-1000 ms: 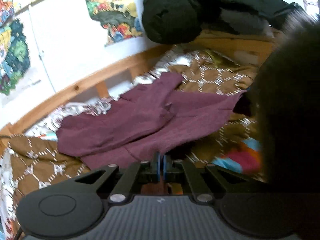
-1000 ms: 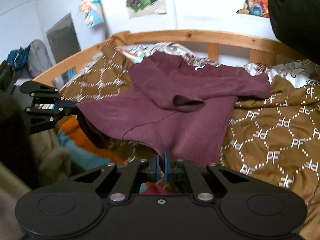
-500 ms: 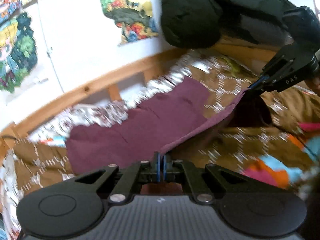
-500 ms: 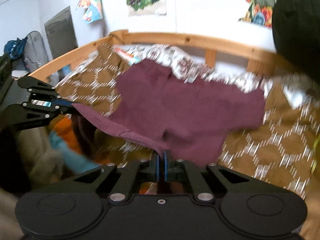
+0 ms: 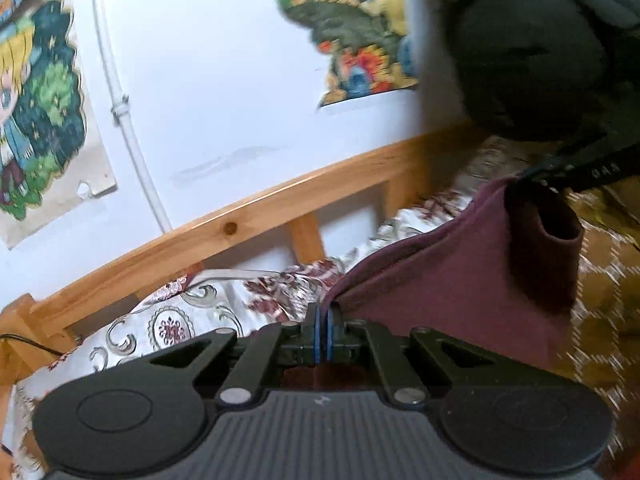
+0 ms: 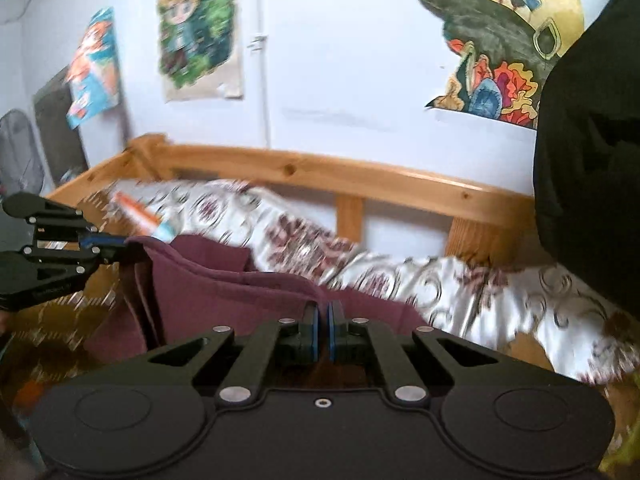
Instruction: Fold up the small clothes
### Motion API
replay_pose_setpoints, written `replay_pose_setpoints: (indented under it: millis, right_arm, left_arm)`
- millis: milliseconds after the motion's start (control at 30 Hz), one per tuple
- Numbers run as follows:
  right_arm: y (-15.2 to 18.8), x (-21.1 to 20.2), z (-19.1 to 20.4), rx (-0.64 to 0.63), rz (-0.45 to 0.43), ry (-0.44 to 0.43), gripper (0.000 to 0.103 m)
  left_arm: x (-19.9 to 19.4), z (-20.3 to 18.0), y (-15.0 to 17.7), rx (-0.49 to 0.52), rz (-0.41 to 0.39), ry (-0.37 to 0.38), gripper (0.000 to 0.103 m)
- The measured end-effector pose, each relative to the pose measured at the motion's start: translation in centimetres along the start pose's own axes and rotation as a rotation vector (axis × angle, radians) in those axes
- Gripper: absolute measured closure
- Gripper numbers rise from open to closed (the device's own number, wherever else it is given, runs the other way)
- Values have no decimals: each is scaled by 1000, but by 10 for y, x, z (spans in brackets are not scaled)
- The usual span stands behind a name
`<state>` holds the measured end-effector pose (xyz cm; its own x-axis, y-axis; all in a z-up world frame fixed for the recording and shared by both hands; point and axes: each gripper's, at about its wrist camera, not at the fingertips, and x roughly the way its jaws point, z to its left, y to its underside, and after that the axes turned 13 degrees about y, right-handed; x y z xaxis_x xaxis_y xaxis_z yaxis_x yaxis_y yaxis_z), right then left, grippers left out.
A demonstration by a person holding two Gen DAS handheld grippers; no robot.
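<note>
I hold the maroon sweater [image 5: 452, 280] with both grippers. The left gripper [image 5: 323, 322] is clamped on one edge of the fabric, its blue pads nearly together with cloth pinched between them. The right gripper [image 6: 323, 318] is clamped on the other edge in the same manner.

Landmark: the wooden bed rail [image 6: 320, 172]. The sweater lies on the near side of the rail, over the floral white sheet [image 6: 480, 292] and the brown patterned blanket [image 5: 608, 280]. Its held edge is stretched between the two grippers, and this long axis runs roughly parallel to the rail. One sleeve [image 5: 548, 248] hangs below the right gripper with its open cuff visible. The remaining fabric drops away from the held edge toward the bedding. A dark bulky garment [image 6: 592, 168] sits at the rail's right end.
</note>
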<state>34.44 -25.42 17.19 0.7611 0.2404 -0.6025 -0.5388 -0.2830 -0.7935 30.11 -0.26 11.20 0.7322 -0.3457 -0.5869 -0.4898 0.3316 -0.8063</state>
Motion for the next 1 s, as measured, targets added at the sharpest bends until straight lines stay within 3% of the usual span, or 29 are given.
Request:
replay_pose_setpoints:
  millis: [133,267,467,500,533,567,600,633,667,700,767,867,1000]
  right_arm:
    - [-15,46,-11,45,-20,11,99]
    - [-8,90,-13,105,-13,28,99]
    - [7,136,-12,149,36,52,98]
    - [9,140,-11,152,44,56,97]
    - [11,142,-10,153,49,60,96]
    - [13,144,-10,154,53,70,89]
    - [14,145,-10,156,56,84,71]
    - [14,147,-10,160,62,120,58]
    - [15,147,-10,161,65,152,31]
    - [16,146,-11,164,62,169,20]
    - [20,143,-14,177,52,180,19]
    - [25,134,-14,170,44,229,7]
    - [41,114,-4,98,-3,214,1]
  left_arm:
    - [46,32,-8,-132,14,0,101]
    - [90,52,3,-289,71,-7,101]
    - [112,58,23,-331,110,-27,97]
    - [112,59,25,-337,109,-30,90]
    - [111,61,27,-351,107,-21,67]
    - [108,63,28,-375,100,-1,47]
    - [105,67,29,-407,84,22,14]
    - [98,70,32,-446,47,32,6]
    - [89,72,35,-474,4,32,6]
    - [83,73,36,-483,-12,36,6]
    - [70,74,37,-480,-13,45,5]
    - [45,67,46,-443,-20,43,1]
    - [9,42,74,-324,-19,18,1]
